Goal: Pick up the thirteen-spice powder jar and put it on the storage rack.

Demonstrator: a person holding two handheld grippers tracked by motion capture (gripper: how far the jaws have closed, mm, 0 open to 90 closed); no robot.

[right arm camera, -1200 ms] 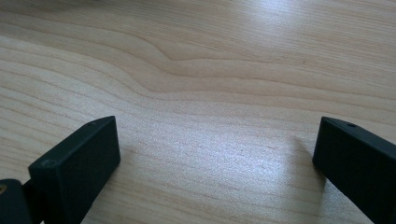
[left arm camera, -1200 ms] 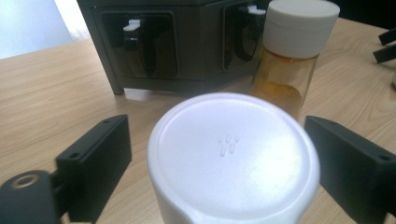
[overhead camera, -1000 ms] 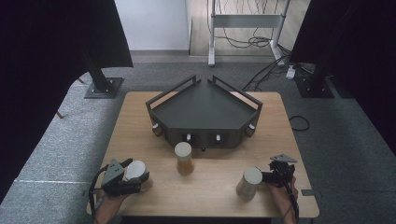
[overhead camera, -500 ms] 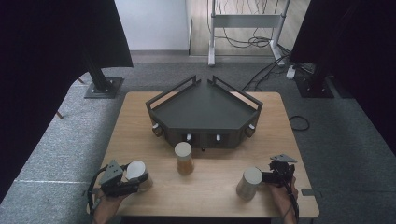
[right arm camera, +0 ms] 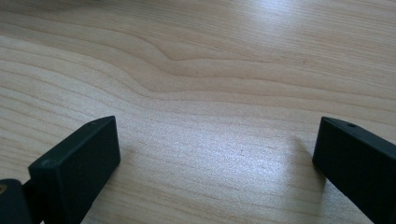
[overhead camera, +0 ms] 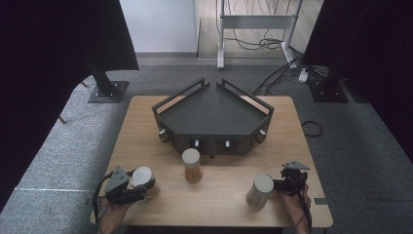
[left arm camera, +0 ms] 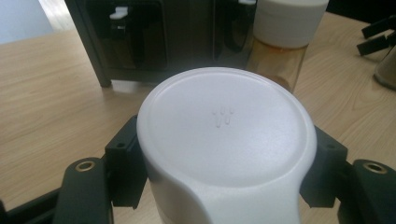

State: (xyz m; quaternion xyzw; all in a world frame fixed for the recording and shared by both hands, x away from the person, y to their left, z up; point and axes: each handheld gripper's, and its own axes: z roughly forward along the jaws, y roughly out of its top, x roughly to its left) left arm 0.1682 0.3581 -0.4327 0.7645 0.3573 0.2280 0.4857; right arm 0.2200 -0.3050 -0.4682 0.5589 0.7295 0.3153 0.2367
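Our left gripper (overhead camera: pixel 141 187) has just closed on the white-lidded jar (left arm camera: pixel 224 140), which stands on the table (overhead camera: pixel 219 204). The amber jar (overhead camera: pixel 192 165) waits between our tools, untouched. Our right gripper (right arm camera: pixel 217 154) gapes wide and empty beside the third jar (overhead camera: pixel 259 191); all moving remains.

Middle jar (overhead camera: pixel 192 165) and dark tray (overhead camera: pixel 212 117) block the table's (overhead camera: pixel 146 117) centre.

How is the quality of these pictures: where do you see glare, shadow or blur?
High view: dark curtains at both sides, the table evenly lit, details small. Left gripper view: the white lid is near, soft at its lower edge, with a mild sheen; the amber jar behind is slightly blurred. Right gripper view: a bright glare patch on the wood at top, soft shadows beside the black jaws.
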